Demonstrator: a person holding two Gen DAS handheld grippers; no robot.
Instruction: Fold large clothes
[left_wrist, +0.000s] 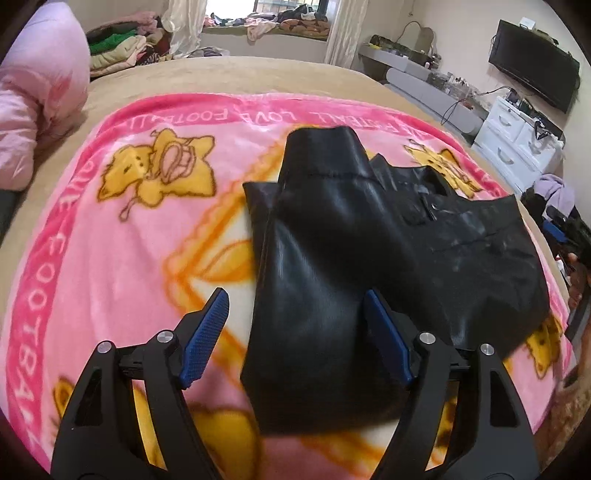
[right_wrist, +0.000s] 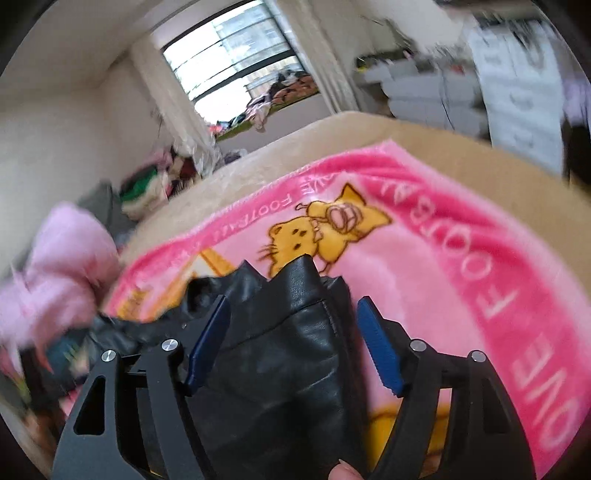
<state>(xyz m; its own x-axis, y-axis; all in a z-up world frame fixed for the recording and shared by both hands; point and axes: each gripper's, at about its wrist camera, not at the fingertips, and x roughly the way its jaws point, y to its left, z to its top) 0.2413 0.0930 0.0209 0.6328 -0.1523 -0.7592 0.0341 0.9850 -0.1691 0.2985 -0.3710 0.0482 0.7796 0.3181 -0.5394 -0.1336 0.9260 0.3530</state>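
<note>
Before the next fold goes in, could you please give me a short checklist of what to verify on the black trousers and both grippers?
1. Left gripper open, pads clear of the fabric: ok.
2. Right gripper open, nothing pinched: ok.
3. Black trousers lie wholly on the pink blanket: ok.
4. Folded layers flat and aligned: not ok, the edges are offset.
5. Pink jacket clear of the trousers: ok.
6. Fingertip clear of the right gripper: cannot tell.

I count one black leather garment (left_wrist: 332, 266), one pink cartoon blanket (left_wrist: 110, 229), one pink padded jacket (left_wrist: 40, 99), one wall television (left_wrist: 535, 74), and my two grippers, left (left_wrist: 295, 332) and right (right_wrist: 293, 339).
</note>
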